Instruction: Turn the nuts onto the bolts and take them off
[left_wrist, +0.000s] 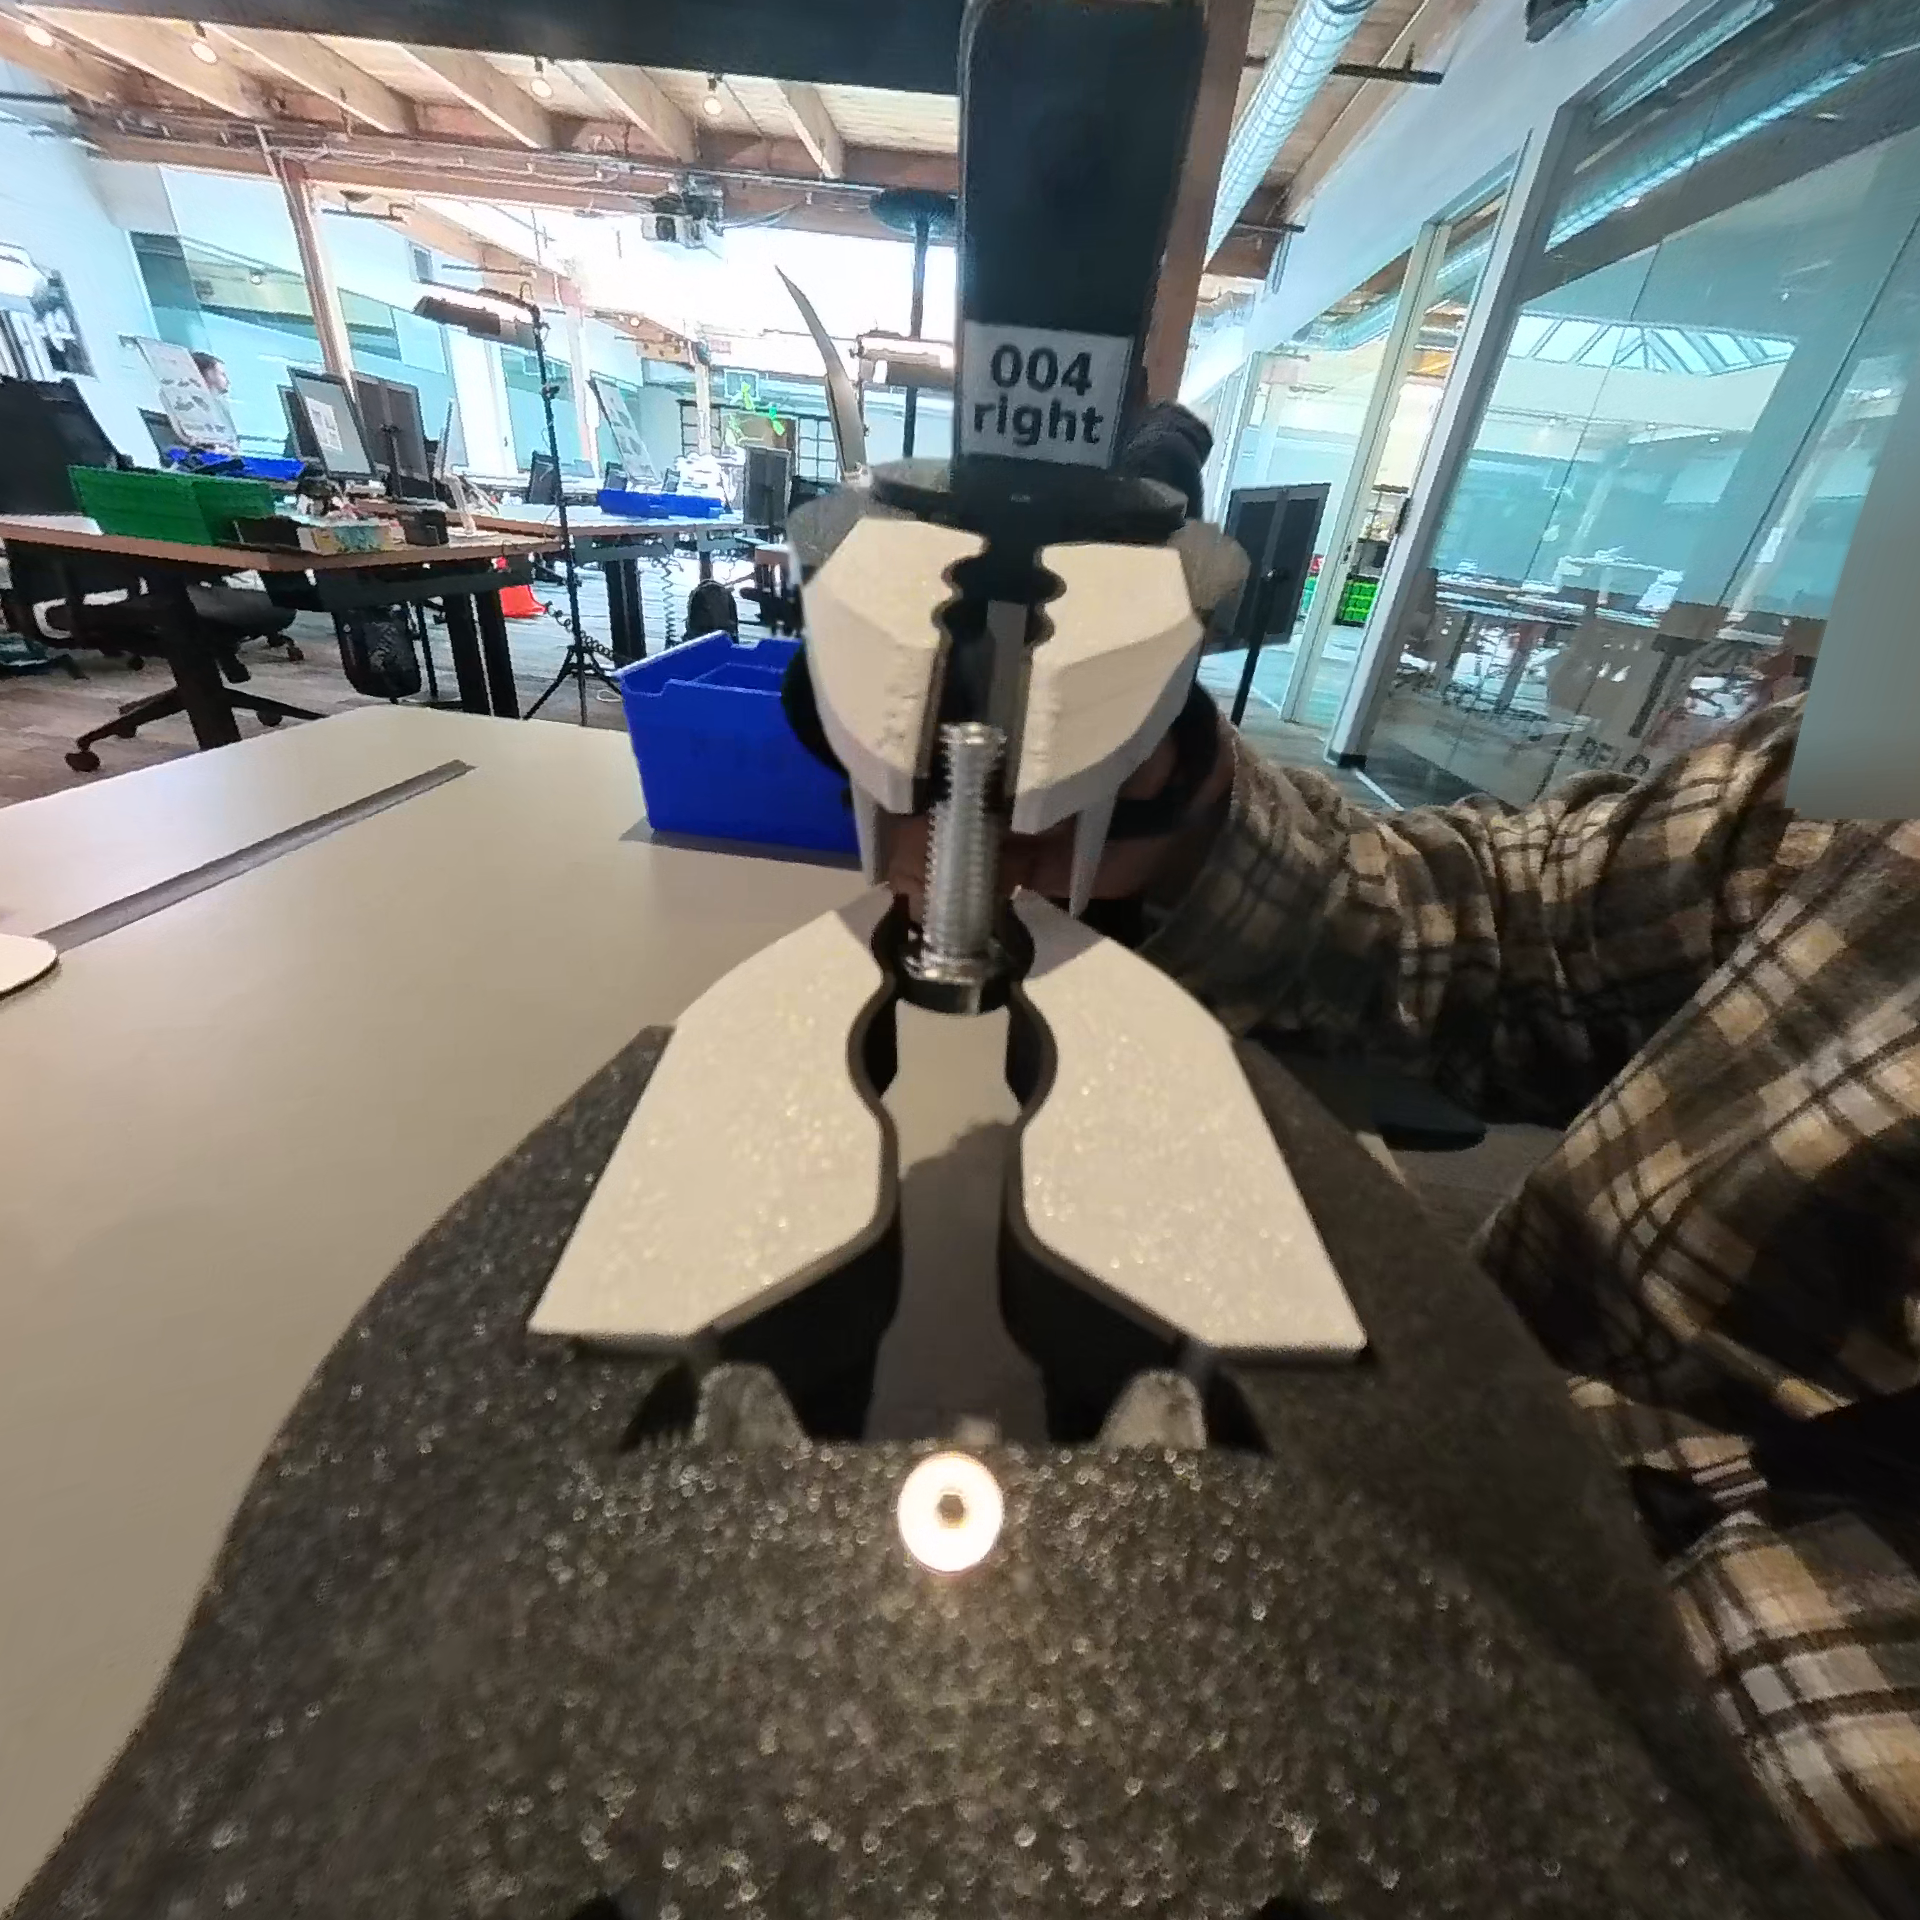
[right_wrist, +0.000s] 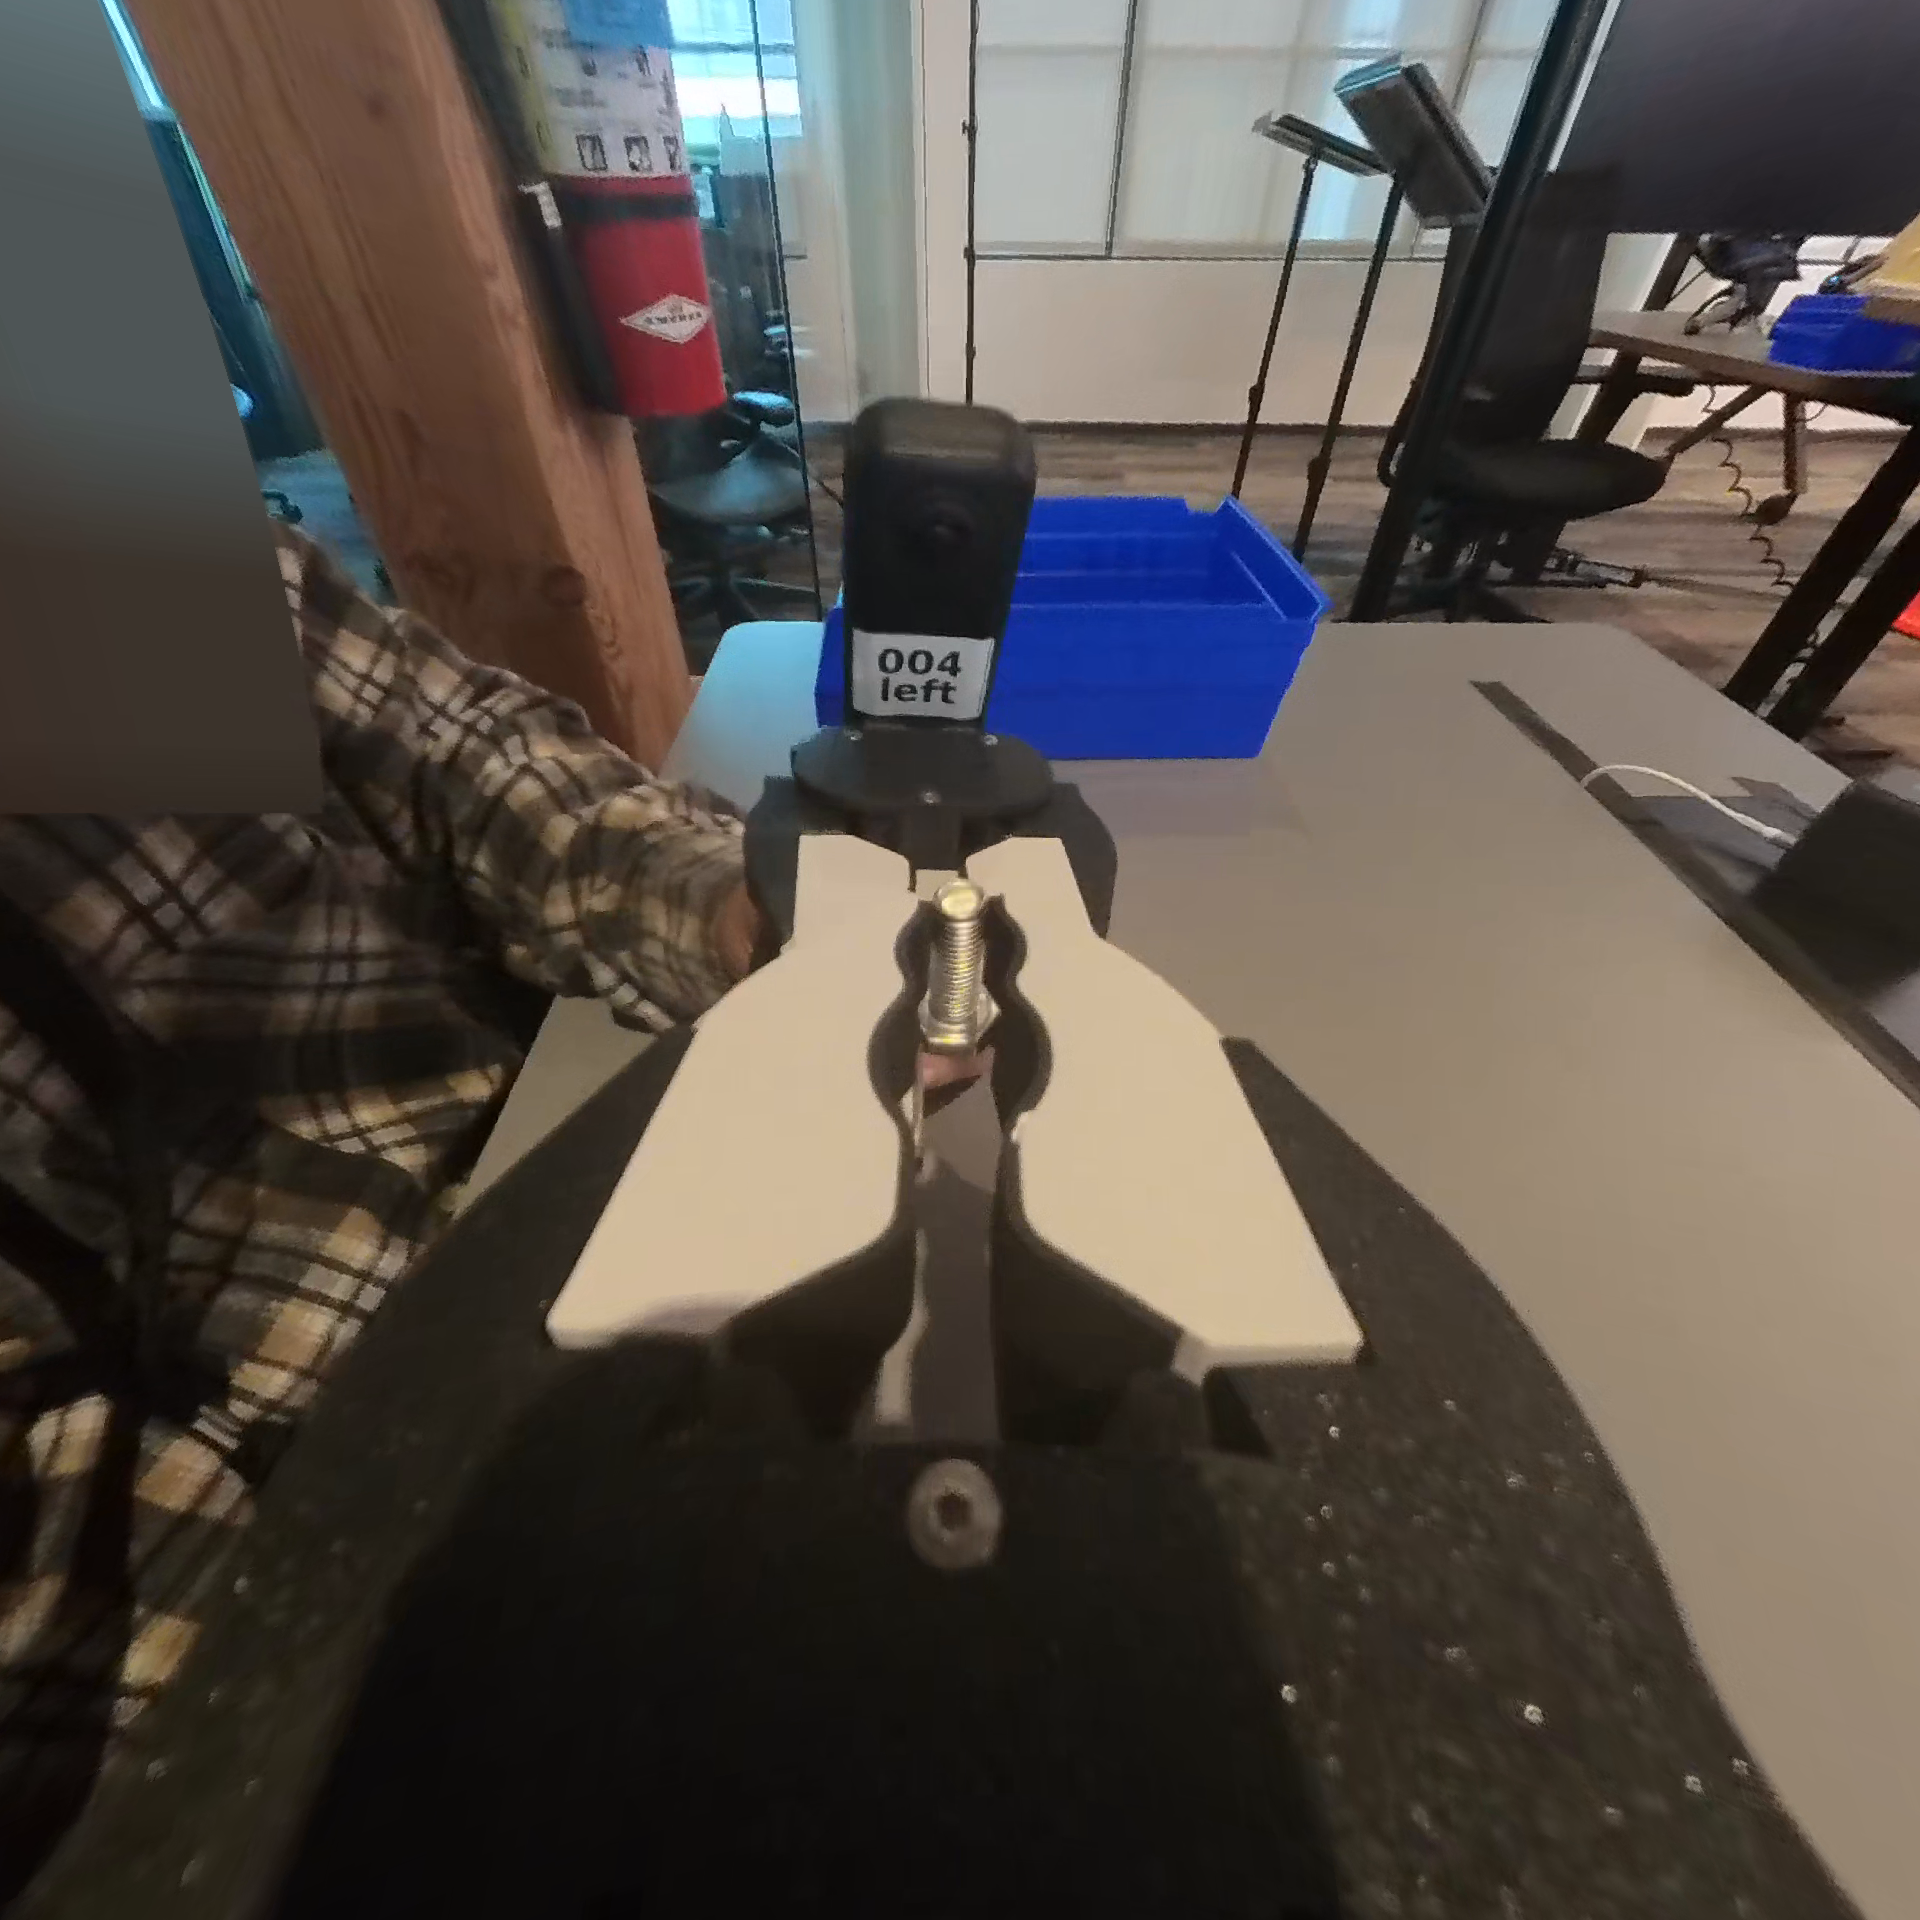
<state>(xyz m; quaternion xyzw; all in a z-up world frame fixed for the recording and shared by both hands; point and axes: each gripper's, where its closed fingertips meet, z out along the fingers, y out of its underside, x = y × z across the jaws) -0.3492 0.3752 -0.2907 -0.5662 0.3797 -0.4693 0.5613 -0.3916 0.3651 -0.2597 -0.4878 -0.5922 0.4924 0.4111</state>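
Observation:
A silver threaded bolt (left_wrist: 961, 831) stands upright where the two grippers' tips meet over the grey table (left_wrist: 312, 987). A hex nut (left_wrist: 951, 951) sits low on the bolt, just above its head. My left gripper (left_wrist: 951, 925) is shut on the bolt's lower end. My right gripper (left_wrist: 977, 878) faces it from the far side, tilted down, with the shaft in front of its finger gap. In the right wrist view the right gripper (right_wrist: 956, 1013) is shut on the nut (right_wrist: 956, 1023). There the bolt (right_wrist: 954, 961) rises in front of the left gripper (right_wrist: 951, 925).
A blue bin (left_wrist: 727, 738) stands on the table behind the grippers; it also shows in the right wrist view (right_wrist: 1143, 634). Plaid sleeves (left_wrist: 1558, 987) hold both tools. A black box with a white cable (right_wrist: 1849, 883) lies at the table's right edge. A dark strip (left_wrist: 260, 862) crosses the table. Tip to tip, the grippers are about 5 centimetres apart.

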